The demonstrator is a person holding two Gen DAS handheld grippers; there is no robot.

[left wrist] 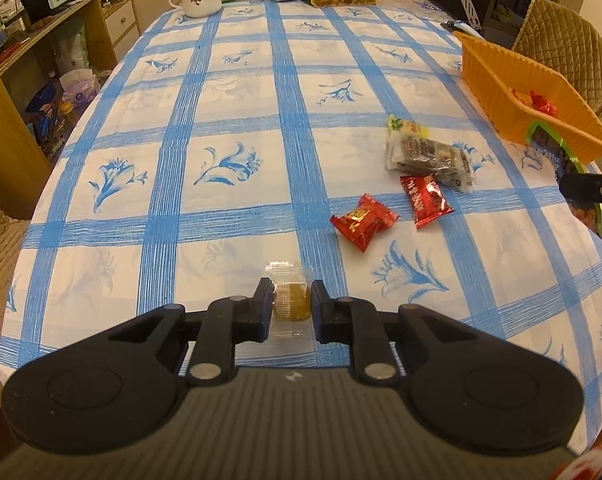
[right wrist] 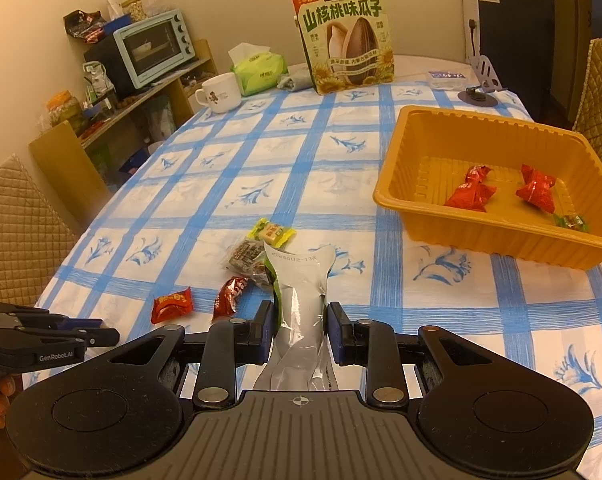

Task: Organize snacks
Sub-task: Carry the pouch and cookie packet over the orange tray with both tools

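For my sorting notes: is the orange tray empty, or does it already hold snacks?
Not empty. The orange tray holds two red candies and a small green-wrapped one.

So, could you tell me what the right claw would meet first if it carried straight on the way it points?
Probably the loose snacks: the clear-wrapped dark bars, just beyond the silver pouch it holds. The orange tray lies off to the right.
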